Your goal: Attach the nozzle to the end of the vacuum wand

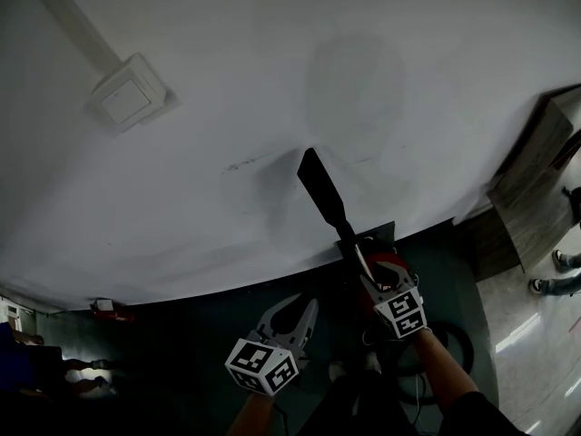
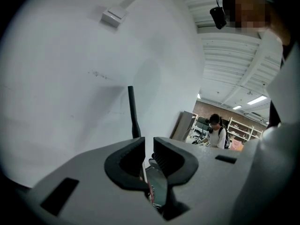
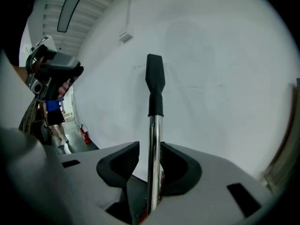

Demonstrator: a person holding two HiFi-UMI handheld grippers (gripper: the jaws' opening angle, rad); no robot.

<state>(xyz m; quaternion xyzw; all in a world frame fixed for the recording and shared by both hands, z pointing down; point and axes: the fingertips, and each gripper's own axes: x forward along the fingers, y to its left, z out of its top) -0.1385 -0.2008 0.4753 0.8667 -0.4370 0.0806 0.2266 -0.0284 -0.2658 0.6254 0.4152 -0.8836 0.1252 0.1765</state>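
Note:
The vacuum wand's chrome tube [image 3: 153,139] rises between the pads of my right gripper [image 3: 150,158], which is shut on it. A flat black nozzle [image 3: 154,76] sits on the tube's far end and points up at the white wall. In the head view the nozzle [image 1: 320,189] stands above my right gripper [image 1: 368,263]. My left gripper [image 1: 304,305] hangs lower and to the left, apart from the wand. Its jaws stand a narrow gap apart with nothing between them [image 2: 149,149]. The nozzle [image 2: 132,111] shows beyond them.
A white wall fills most of the view, with a switch box [image 1: 127,98] and its conduit at the upper left. A wooden cabinet [image 1: 536,180] stands at the right. A black hose [image 1: 449,343] lies on the dark floor. A person [image 2: 216,132] stands far off by shelves.

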